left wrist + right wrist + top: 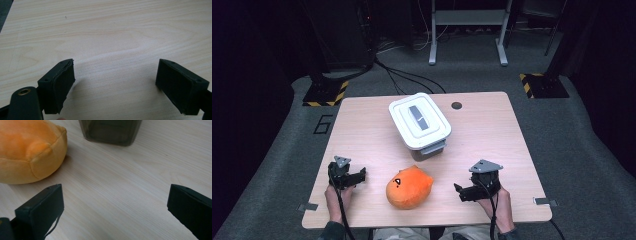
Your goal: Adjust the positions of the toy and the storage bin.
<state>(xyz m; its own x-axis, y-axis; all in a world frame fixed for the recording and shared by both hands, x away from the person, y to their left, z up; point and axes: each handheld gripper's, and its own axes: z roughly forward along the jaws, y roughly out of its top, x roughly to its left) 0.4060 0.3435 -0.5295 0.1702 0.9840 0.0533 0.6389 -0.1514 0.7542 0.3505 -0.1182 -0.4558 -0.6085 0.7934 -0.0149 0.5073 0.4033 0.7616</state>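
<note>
I log a pale wooden rectangular table [492,150] on grey carpet floor [582,150]. Toward its far middle stands a box of smoky grey plastic with a white lid and grey handle [419,120], set askew to the table edges. A small dark round cable hole [456,105] lies just right of it. Two small metal brackets [307,206] sit at the near corners. Beyond the table: black cables [407,77], a white metal frame [467,20], two yellow-and-black striped bases [326,93], and a floor marking "6" [323,124].
</note>
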